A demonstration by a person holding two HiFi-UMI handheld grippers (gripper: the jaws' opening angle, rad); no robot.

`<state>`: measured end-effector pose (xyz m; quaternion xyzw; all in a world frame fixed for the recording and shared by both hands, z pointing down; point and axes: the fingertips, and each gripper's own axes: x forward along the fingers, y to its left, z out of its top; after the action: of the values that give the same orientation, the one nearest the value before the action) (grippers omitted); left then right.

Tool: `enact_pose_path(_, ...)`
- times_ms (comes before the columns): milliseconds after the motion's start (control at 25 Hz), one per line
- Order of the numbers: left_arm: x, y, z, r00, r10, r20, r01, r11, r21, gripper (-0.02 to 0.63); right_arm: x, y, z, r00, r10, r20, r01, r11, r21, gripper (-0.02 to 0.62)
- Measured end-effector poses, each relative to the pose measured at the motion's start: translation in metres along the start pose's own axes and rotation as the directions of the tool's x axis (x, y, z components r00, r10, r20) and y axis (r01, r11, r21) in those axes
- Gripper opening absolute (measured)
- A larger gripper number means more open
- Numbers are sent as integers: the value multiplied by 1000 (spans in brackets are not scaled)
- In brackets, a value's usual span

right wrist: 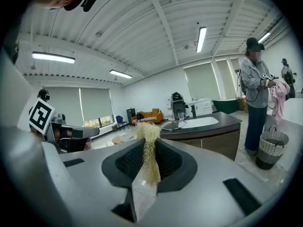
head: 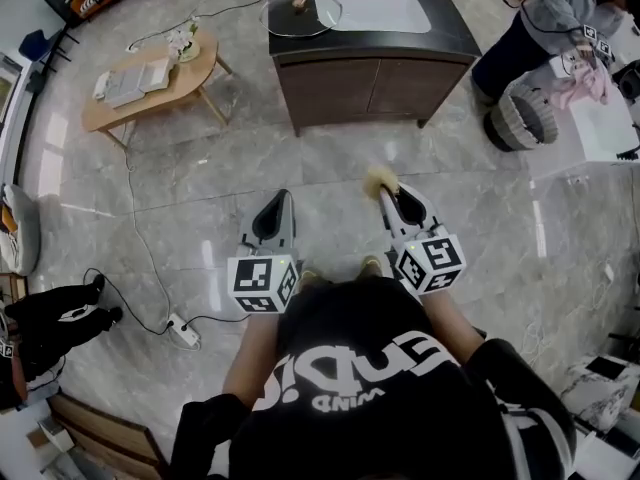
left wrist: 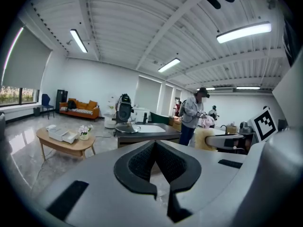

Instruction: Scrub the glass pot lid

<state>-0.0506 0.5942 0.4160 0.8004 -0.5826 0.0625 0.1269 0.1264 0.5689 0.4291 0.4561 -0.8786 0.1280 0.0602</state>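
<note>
The glass pot lid (head: 300, 12) lies on the dark sink counter (head: 455, 40) at the far side of the room, left of the white basin (head: 385, 11). Both grippers are held level over the floor, well short of the cabinet. My left gripper (head: 282, 198) is shut with nothing in it; in its own view the lid (left wrist: 127, 128) shows far ahead above the shut jaws (left wrist: 154, 144). My right gripper (head: 388, 196) is shut on a pale yellow fibre scrubber (head: 379, 178), which sticks up between the pads (right wrist: 149, 148). The lid (right wrist: 174, 123) shows beyond it.
A wooden coffee table (head: 150, 78) with a tray and flowers stands at the far left. A person (head: 545, 13) handles pink cloth by a woven basket (head: 522, 116) and a white table (head: 600, 133) on the right. A power strip (head: 184, 331) and cable lie on the floor at the left.
</note>
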Motion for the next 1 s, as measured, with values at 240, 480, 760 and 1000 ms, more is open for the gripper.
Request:
enact_pose_path(240,-10,30,-7,999,-35,-1,35,999,-9,14,7,29,-16,1000,-12,22,12,1000,1,60)
enact_pose_path(480,-7,52,1,999,-48,5,48,999,-5,14,8,36,-19,998,-65,8,65,998,24,60)
enact_pose_path(760,32,67,7,999,-44,14,44,999,14,14,45,17,-9,997,-74,23,74,997,28,60)
enact_pose_path(1000,74,89,15,999,-39,4,39,999,10,14,92,-6,7,996,-82,37,81,996,34,60)
